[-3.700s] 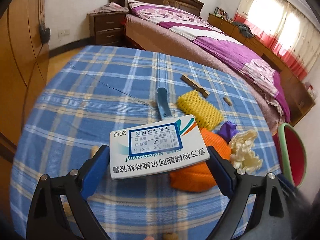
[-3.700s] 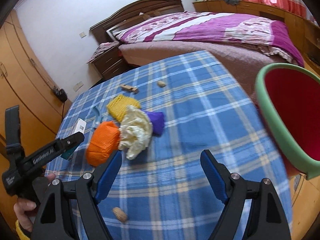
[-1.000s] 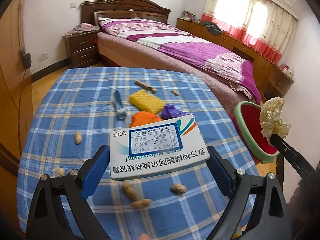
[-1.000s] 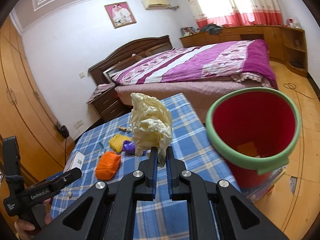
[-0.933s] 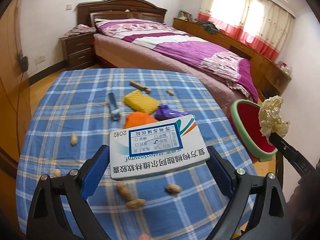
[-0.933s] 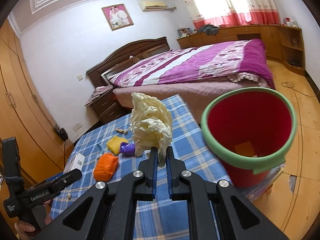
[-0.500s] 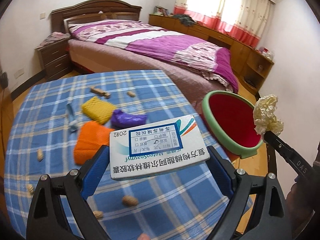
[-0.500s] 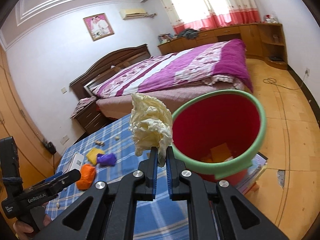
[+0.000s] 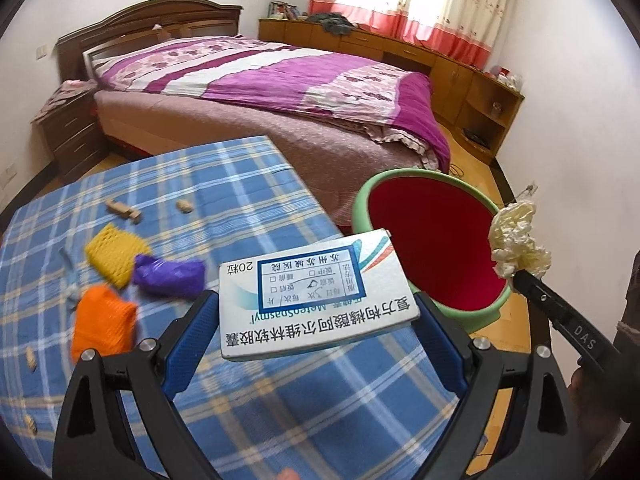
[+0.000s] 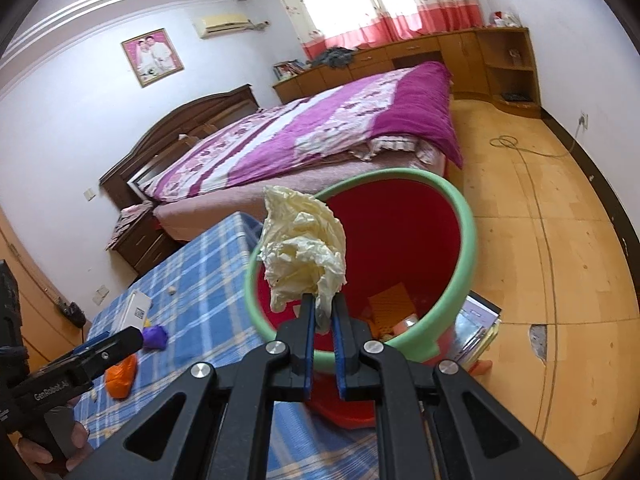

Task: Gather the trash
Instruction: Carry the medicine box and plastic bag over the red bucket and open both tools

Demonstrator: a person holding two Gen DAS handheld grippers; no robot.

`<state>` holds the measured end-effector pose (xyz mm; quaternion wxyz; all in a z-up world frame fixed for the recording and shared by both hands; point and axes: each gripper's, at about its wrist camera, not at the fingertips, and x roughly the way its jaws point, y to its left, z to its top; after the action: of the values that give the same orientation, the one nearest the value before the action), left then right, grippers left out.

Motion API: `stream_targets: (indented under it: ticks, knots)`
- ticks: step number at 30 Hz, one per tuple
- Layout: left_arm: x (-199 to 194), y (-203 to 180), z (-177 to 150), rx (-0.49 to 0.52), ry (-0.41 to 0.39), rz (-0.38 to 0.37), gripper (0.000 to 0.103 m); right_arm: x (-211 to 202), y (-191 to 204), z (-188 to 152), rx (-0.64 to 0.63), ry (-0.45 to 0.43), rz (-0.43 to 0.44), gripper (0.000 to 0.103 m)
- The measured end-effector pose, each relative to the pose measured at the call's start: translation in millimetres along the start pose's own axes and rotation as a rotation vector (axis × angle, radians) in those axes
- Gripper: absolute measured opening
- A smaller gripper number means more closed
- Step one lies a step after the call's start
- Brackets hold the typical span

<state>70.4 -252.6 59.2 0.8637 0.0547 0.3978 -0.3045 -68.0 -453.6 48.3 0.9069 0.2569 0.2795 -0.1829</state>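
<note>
Red bin (image 10: 460, 216) holding scraps, right gripper (image 10: 322, 320) pinching wad (image 10: 302, 252), left gripper (image 9: 316, 320) clamping box (image 9: 316, 296)

The bench (image 9: 260, 184) is viewed from above its near edge by the left wrist camera, facing the bed (image 9: 256, 80). The green-rimmed red bin (image 10: 460, 256), shared by both views, is looked down into closely by the right.
</note>
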Motion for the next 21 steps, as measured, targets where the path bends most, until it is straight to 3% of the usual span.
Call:
stream_targets:
  ticks: [12,21]
  knots:
    - [46,-47,20,0.096,0.033,-0.043,0.094,24,-34,11,0.033,0.015,-0.049,0.013]
    - [74,-77,24,0.173,0.045,-0.057,0.094,23,-46,15,0.04,-0.009,-0.051,0.034]
